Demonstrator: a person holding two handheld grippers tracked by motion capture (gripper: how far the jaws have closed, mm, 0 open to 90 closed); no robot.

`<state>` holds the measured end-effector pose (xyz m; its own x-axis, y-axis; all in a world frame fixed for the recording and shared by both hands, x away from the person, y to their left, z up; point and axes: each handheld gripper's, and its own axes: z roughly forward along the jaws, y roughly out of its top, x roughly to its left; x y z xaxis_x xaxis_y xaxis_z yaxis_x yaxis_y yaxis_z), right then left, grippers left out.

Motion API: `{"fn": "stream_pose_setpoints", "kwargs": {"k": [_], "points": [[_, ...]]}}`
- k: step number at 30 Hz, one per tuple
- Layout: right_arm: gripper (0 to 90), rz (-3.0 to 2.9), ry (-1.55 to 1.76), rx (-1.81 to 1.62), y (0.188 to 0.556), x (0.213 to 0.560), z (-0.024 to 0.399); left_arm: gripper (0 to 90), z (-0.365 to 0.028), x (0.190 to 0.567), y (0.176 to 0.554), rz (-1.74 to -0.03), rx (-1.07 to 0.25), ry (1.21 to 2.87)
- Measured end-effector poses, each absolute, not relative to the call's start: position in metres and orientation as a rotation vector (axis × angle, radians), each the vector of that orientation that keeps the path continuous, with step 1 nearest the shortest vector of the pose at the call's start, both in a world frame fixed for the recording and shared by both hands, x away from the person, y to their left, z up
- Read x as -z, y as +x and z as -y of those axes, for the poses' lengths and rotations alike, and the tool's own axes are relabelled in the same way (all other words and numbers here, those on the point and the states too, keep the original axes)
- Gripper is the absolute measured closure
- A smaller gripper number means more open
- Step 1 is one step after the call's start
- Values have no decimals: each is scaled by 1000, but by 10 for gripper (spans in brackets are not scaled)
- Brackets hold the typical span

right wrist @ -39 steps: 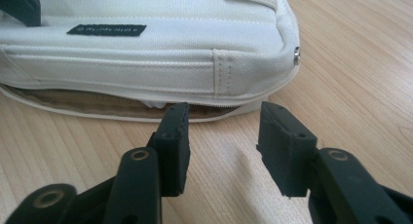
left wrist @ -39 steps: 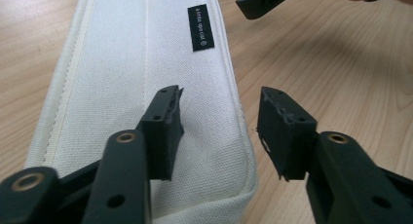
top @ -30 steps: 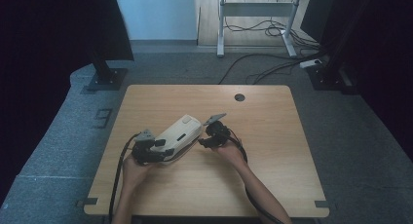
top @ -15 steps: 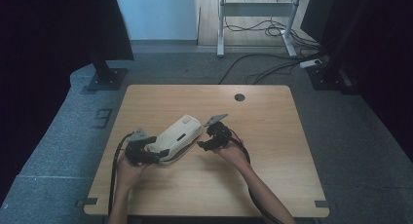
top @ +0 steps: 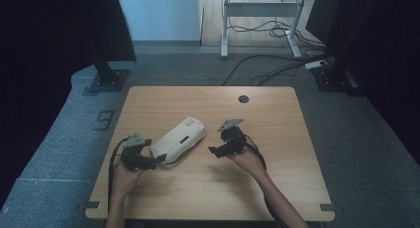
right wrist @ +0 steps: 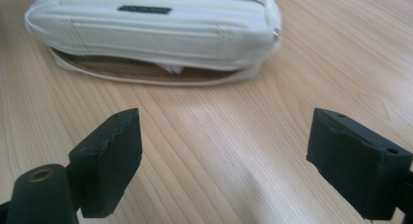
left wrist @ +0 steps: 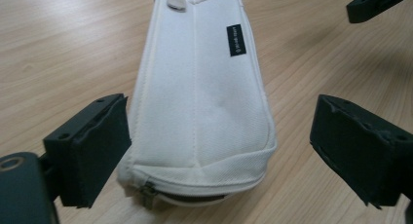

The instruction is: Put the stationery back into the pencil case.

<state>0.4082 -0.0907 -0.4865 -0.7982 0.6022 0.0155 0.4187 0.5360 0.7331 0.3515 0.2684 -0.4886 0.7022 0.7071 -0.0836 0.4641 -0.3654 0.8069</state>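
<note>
High view: white zippered fabric pouch [top: 178, 139] lies mid-bench, nearer my left edge. Both hand-held grippers, left [top: 157, 159] and right [top: 212, 150], just opened, released. Risk: the gaping zip may spill contents if nudged.

Unreadable black label [left wrist: 236, 40] on pouch [left wrist: 199, 102]

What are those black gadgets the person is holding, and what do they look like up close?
Each hand carries a black two-jaw gripper: the left gripper and the right gripper. Their jaws are blocky black pads with small screw holes and slightly rough edges. A grey three-cornered plate sits on top of each, and a black cable trails back from each. The forearms are bare, with no sleeves.
</note>
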Motion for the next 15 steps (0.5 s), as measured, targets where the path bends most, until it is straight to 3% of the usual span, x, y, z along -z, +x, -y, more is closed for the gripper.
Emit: {"fn": "stream_pose_setpoints", "kwargs": {"k": [15], "points": [[4, -2431, 968, -1079, 393, 494, 153, 9, -290, 498, 349, -944, -387, 2062]]}}
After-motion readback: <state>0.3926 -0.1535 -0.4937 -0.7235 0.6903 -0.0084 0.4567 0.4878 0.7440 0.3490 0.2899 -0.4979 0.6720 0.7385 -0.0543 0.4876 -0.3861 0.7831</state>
